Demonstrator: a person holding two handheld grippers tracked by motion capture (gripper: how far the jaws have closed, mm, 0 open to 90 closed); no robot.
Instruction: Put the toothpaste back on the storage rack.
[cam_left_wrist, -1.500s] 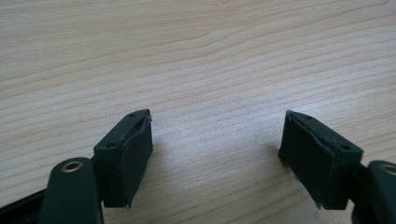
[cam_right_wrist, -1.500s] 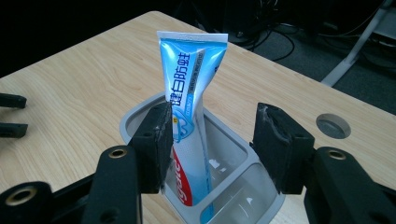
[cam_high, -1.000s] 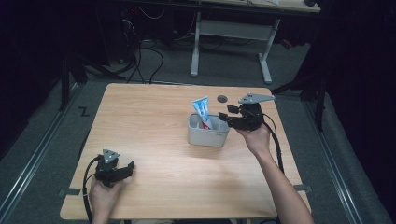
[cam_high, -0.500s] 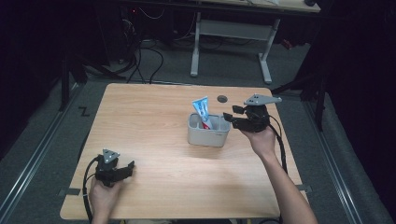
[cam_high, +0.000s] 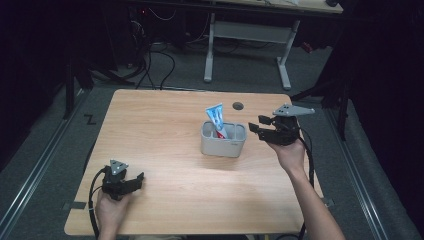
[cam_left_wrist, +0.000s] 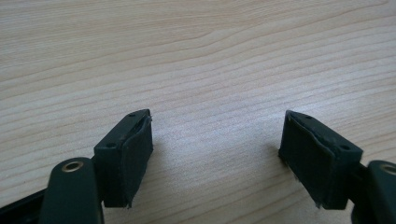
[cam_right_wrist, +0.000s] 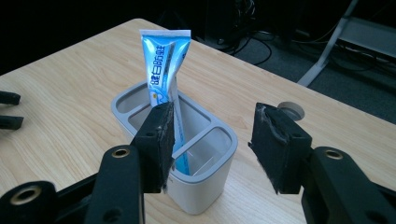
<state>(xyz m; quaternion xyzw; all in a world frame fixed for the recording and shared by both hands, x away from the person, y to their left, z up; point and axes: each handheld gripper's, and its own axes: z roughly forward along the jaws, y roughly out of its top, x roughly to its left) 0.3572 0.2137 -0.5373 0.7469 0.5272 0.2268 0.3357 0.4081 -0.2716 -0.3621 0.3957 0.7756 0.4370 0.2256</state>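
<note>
A grey holder (cam_high: 223, 140) with several compartments stands mid-table, seen close up as the holder (cam_right_wrist: 201, 182) in the right gripper view. A blue toothpaste tube (cam_high: 217, 120) stands upright in it, leaning a little; the same toothpaste tube (cam_right_wrist: 164, 65) rises from a middle compartment. My right gripper (cam_high: 256, 125) hovers just right of the holder, open and holding nothing; my right gripper (cam_right_wrist: 212, 142) has wide-apart jaws. My left gripper (cam_high: 137, 179) rests low at the table's front left, open. In its own view my left gripper (cam_left_wrist: 215, 158) frames bare wood.
The wooden table (cam_high: 160, 125) has a round cable grommet (cam_high: 238, 105) behind the holder. Another desk's white legs (cam_high: 285, 55) and cables lie on the floor beyond the far edge. Dark surroundings ring the table.
My right gripper has drawn back to the right, away from the holder. The toothpaste tube stays standing in the holder. The left gripper has not moved.
</note>
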